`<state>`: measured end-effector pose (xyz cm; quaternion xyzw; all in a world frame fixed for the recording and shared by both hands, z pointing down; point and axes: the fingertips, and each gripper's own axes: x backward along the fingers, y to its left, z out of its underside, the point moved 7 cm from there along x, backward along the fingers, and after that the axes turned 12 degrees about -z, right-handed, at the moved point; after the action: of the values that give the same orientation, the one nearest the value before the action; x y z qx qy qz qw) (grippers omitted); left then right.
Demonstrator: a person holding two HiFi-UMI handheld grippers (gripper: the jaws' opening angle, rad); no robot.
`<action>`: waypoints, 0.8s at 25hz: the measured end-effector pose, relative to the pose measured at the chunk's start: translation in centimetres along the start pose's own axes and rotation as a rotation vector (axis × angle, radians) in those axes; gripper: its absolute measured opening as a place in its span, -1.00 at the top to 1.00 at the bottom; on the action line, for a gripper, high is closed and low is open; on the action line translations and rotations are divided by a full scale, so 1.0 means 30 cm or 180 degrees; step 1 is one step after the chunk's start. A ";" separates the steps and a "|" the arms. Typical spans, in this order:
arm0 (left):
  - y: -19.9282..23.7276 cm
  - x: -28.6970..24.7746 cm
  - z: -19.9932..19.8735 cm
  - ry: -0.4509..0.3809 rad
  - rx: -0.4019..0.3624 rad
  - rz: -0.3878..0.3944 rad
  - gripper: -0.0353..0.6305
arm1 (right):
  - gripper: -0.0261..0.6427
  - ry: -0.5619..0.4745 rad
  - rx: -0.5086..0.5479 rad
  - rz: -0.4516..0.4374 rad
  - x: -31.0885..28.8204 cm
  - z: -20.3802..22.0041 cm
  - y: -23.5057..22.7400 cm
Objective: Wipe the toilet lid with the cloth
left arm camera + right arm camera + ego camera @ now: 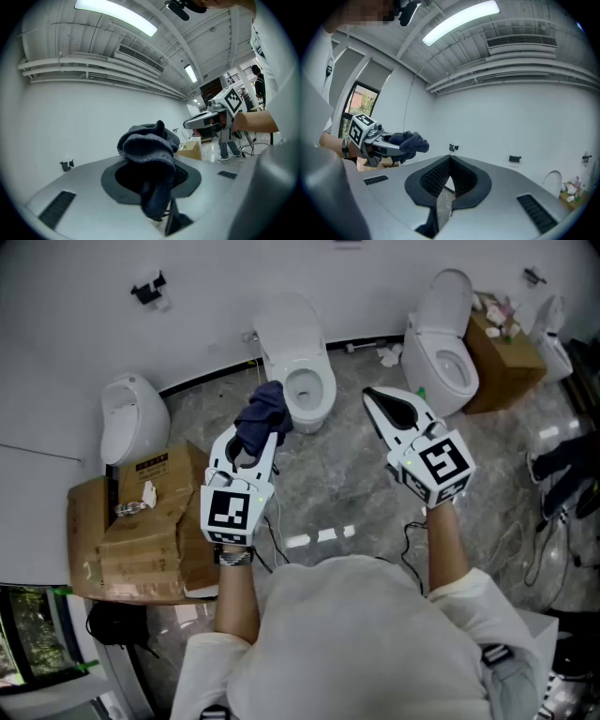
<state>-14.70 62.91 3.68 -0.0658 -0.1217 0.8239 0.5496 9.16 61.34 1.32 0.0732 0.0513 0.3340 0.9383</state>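
Observation:
A dark blue cloth (262, 414) is bunched between the jaws of my left gripper (260, 434), which is shut on it. In the left gripper view the cloth (149, 149) fills the space between the jaws and hangs down. Ahead of it on the floor stands a white toilet (307, 390) with its lid (287, 321) raised against the wall. My right gripper (371, 396) is held level to the right of that toilet, its jaws shut with nothing in them. In the right gripper view the jaws (449, 160) meet, and the cloth (410, 142) shows at the left.
A second white toilet (448, 345) stands at the right, beside a cardboard box (504, 360) of clutter. A urinal (130, 419) and flattened cardboard boxes (141, 532) lie at the left. Cables run over the grey marble floor (337, 474).

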 end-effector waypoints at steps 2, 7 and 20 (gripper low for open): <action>-0.014 -0.008 -0.002 0.0011 -0.0014 0.0000 0.58 | 0.84 0.0001 -0.0031 0.0000 0.010 0.006 -0.012; -0.042 -0.053 -0.003 0.0046 -0.0017 -0.0009 0.58 | 0.84 -0.0086 -0.0135 0.0045 0.031 0.017 -0.069; -0.164 -0.152 0.003 0.0148 0.0005 -0.0132 0.58 | 0.84 -0.0061 -0.0094 -0.0213 0.087 0.074 -0.201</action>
<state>-8.57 60.49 5.00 -0.0820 -0.1096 0.8106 0.5694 15.22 58.16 2.36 0.0608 0.0397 0.3024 0.9504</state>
